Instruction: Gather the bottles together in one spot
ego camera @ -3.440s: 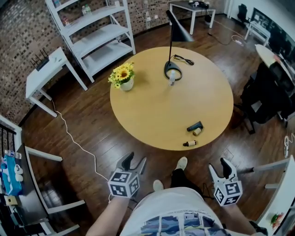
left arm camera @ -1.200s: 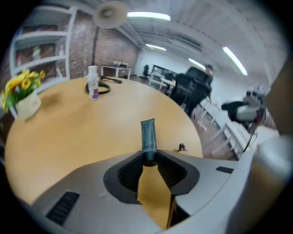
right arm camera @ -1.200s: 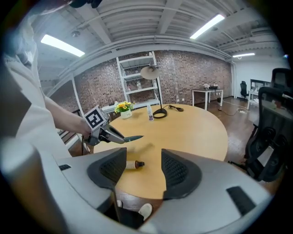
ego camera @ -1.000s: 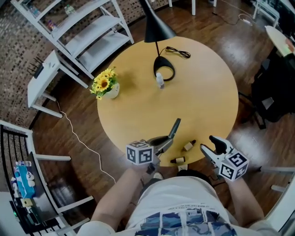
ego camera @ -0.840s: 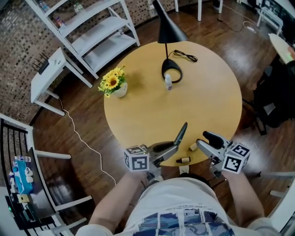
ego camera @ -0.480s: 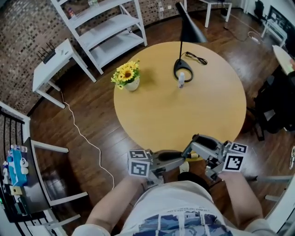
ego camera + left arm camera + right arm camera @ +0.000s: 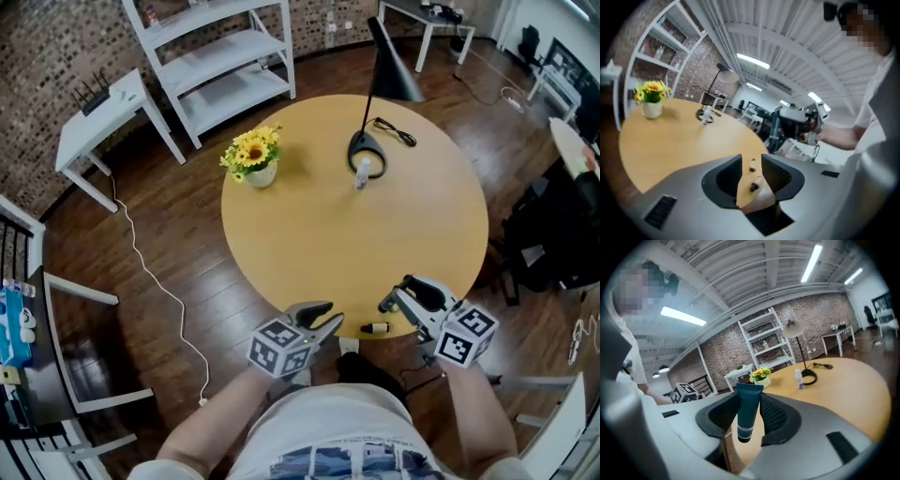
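The right gripper (image 7: 750,399) is clamped on a dark teal tube (image 7: 746,420). Its jaws have just been closing, and the tube is pinched near its flat crimped end with the capped end hanging down. The left gripper (image 7: 751,159) is drawn shut with nothing held. Only the round wooden table (image 7: 309,225) and small brown bottles lying on it are seen through the narrow slit between its jaws. In the head view both grippers are held over the near edge of the table. One small brown bottle (image 7: 375,328) lies on its side there, just beside the rim. A small white bottle (image 7: 362,173) stands upright well apart, at the far side, touching or just beside the base of the black desk lamp (image 7: 367,155). Since the tube is soft and is gripped high up, it could probably be squeezed out of the pads or set swinging by a quick move. The brown bottle could be rolled off the rim if it were nudged by either gripper. The white bottle could be toppled against the lamp base when it is fetched.
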The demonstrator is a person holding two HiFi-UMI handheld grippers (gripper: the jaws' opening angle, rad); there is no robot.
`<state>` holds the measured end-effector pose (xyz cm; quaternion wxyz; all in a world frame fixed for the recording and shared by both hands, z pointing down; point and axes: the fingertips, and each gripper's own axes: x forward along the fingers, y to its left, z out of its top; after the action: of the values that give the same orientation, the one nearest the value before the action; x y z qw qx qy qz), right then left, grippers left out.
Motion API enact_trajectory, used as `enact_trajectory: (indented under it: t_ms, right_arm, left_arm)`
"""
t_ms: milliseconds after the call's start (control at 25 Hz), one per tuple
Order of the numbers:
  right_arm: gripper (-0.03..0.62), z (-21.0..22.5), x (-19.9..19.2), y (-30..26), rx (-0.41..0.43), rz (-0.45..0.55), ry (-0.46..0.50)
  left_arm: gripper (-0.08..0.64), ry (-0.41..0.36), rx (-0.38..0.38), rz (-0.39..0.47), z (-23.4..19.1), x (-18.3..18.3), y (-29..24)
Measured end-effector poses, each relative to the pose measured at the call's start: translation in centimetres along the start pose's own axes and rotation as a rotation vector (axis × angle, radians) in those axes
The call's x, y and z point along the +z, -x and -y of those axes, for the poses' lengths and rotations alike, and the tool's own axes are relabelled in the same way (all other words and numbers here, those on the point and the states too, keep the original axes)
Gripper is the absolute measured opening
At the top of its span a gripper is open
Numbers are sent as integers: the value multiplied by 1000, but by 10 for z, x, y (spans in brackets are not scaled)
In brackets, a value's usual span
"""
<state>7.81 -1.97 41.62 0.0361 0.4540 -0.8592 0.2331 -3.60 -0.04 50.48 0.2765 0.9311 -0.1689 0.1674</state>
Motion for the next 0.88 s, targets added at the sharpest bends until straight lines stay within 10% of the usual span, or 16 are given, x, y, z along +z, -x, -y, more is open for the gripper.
enact_trajectory:
  t_ms: [160, 880]
  right_arm:
    - [137, 81, 26, -18, -112, -26, 137]
    - [137, 330, 50, -215, -218, -11, 209]
  left_arm:
    - [109, -43, 232, -72, -34, 11, -21]
    - [109, 119, 504, -92, -54, 38, -49]
